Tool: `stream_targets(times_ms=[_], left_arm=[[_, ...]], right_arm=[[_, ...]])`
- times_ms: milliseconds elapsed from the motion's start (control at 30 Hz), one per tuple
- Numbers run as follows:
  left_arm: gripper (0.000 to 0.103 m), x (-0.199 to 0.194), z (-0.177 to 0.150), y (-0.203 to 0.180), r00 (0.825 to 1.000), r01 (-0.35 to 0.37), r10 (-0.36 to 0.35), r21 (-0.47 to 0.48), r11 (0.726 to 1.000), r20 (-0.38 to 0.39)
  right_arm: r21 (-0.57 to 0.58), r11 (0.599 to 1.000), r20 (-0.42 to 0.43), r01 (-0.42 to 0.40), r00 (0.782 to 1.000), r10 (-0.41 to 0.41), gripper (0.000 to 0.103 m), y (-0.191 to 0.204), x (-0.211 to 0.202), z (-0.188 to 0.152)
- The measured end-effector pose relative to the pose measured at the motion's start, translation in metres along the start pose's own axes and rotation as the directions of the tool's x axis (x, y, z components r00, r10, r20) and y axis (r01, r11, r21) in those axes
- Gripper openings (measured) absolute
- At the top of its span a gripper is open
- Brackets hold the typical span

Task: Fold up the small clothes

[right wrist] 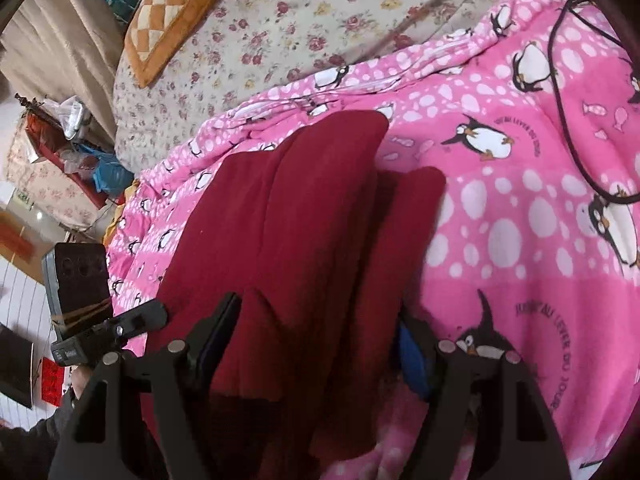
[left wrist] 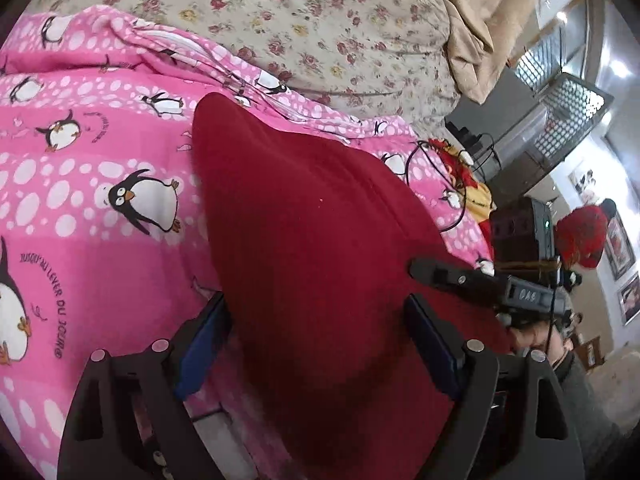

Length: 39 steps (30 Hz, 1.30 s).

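Garment (left wrist: 320, 240), dark red, is laid flat on the pink blanket (left wrist: 100, 152) near its front edge, folded lengthwise, likely so it can be halved again. Both the left gripper (left wrist: 316, 344) and the right gripper (right wrist: 320, 344) are held spread over its near end, nothing pinched. A black cable (right wrist: 568, 128) is draped across the blanket's right side, clear of the fold.

A home bedroom. A bed fills both views, spread with a pink penguin blanket (left wrist: 80, 184) over a floral sheet (left wrist: 320, 20). A checked cushion (right wrist: 168, 16) lies at 11 o'clock in the right view; framed pictures (left wrist: 620, 248) hang at 3 o'clock in the left view.
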<state>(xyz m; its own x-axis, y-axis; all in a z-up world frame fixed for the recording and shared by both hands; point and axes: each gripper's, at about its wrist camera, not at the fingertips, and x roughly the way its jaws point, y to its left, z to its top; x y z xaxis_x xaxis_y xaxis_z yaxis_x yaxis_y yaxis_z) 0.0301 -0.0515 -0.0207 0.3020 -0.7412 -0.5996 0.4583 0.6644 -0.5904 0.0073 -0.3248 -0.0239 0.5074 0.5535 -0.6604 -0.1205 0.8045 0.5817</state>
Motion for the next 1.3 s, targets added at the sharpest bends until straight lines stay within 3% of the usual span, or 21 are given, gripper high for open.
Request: stream_targets(times_ms=[167,300,367,467,567,933,1033,1133,1300], left_arm=[[0.079,0.003,0.002,0.000,1.000,0.018,-0.017,-0.009,1.000,0.019],[0.079,-0.006,0.000,0.004,0.992,0.122,-0.122,-0.068,0.990,0.013],[0.072,-0.008,0.001,0.008,0.990,0.144,-0.143,-0.090,0.986,0.017],[0.052,-0.003,0.004,0.016,0.995,0.102,-0.101,-0.119,0.988,0.010],[0.043,-0.001,0.006,0.021,0.996,0.088,-0.087,-0.128,0.988,0.015],[0.043,0.000,0.002,0.018,0.997,0.072,-0.068,-0.115,0.991,0.034],[0.041,0.000,0.003,0.019,0.997,0.068,-0.064,-0.113,0.991,0.037],[0.027,-0.002,0.004,0.016,0.997,0.062,-0.057,-0.098,0.993,0.047],[0.022,-0.016,0.011,0.003,0.998,0.037,-0.035,-0.035,0.999,0.054]], right_arm=[[-0.002,1.000,0.017,-0.021,1.000,0.021,0.078,-0.003,0.005,0.002],[-0.021,1.000,0.009,-0.019,1.000,0.019,0.078,0.002,0.003,0.000],[-0.027,0.999,-0.010,-0.046,0.999,0.046,0.076,0.002,-0.002,-0.001],[-0.004,0.999,-0.007,-0.054,0.999,0.054,0.072,-0.005,-0.002,-0.001],[-0.014,0.999,0.002,-0.044,0.999,0.044,0.071,-0.004,0.001,0.000],[-0.029,0.999,0.011,-0.023,1.000,0.023,0.072,0.000,0.005,0.000],[-0.023,1.000,0.021,-0.020,1.000,0.020,0.062,0.001,0.006,0.001],[0.010,0.999,0.051,-0.040,0.998,0.039,0.043,-0.001,0.001,0.003],[0.014,1.000,0.098,-0.008,0.995,0.006,0.038,0.008,-0.007,0.003]])
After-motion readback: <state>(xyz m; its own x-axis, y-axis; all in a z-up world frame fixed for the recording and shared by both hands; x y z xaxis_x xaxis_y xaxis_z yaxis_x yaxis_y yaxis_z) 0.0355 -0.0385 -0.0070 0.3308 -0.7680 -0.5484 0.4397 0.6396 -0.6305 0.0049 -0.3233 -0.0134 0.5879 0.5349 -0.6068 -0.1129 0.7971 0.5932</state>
